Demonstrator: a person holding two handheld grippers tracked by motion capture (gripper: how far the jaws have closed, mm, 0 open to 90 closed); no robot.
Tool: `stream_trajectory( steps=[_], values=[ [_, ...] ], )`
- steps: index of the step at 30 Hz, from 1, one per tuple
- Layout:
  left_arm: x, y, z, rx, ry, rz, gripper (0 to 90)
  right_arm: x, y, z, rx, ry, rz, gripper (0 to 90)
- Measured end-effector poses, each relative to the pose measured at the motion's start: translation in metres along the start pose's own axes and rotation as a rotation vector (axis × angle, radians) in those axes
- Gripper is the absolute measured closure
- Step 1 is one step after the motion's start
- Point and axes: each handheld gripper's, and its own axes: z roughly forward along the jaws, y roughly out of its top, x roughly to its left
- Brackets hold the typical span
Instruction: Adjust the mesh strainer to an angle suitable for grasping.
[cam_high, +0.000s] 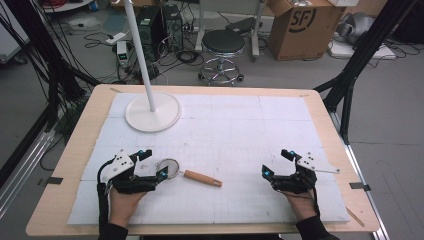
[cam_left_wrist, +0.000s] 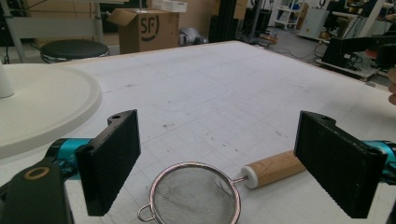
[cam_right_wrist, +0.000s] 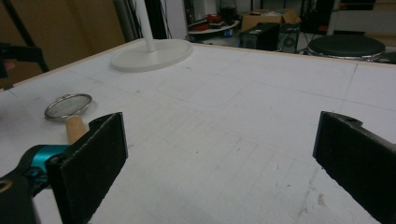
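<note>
Setting: workshop room, a wood-edged worktop covered by a white gridded mat, with cluttered floor beyond. Item in hand: one small mesh strainer with a wooden handle, lying flat on the mat at front left, bowl toward the left claw, handle pointing right. Left claw: jaws spread wide, holding nothing, set just at the bowl; in the left gripper view the strainer lies between and just ahead of the jaws. Right claw: likewise open and empty, resting well apart at front right. Step judged in hand: picking up the strainer. Best done by coming low over the handle rather than the thin wire rim, jaws squared across its width, closing near the white collar so the bowl does not tip. Whether the left jaw already touches the rim is hard to tell. Surroundings: white lamp base with its pole at back left, well clear; stool and cardboard box on the floor behind. Nothing obstructs the reach.
</note>
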Motion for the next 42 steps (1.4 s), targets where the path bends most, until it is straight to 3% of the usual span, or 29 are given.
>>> stream_trajectory(
  steps=[8,9,10,12,15,16,18,28,34,42],
  values=[
    [-0.001,-0.001,-0.001,0.003,0.001,-0.002,15.1,0.006,0.002,0.001,-0.01,0.029,0.007,5.2],
    [0.0,-0.001,-0.001,0.003,0.002,0.0,15.1,0.007,0.003,0.002,0.002,0.051,0.018,20.9],
    [-0.001,-0.001,-0.001,0.002,0.005,-0.002,15.1,0.007,0.003,0.002,-0.002,0.057,0.016,26.4],
    [-0.001,-0.001,-0.001,0.002,0.008,-0.001,15.1,0.008,0.003,0.004,0.0,0.064,0.028,27.2],
    [-0.002,-0.001,-0.001,0.001,0.012,0.005,15.1,0.009,0.006,0.005,-0.025,0.118,0.059,38.2],
    [-0.002,-0.001,-0.001,0.001,0.012,0.005,15.1,0.009,0.006,0.005,-0.025,0.118,0.059,38.2],
    [-0.002,-0.001,-0.002,-0.001,0.012,0.007,15.1,0.011,0.01,0.007,-0.028,0.142,0.068,47.9],
    [0.001,-0.002,-0.003,0.004,0.025,0.009,15.1,0.018,0.009,0.02,0.06,0.202,0.062,73.9],
    [0.002,-0.004,-0.002,0.014,0.021,0.005,15.4,0.027,0.005,0.035,0.129,0.281,0.058,87.8],
    [0.002,-0.003,-0.002,0.01,0.019,0.005,15.4,0.044,-0.005,0.056,0.264,0.357,0.055,89.0]
  ],
)
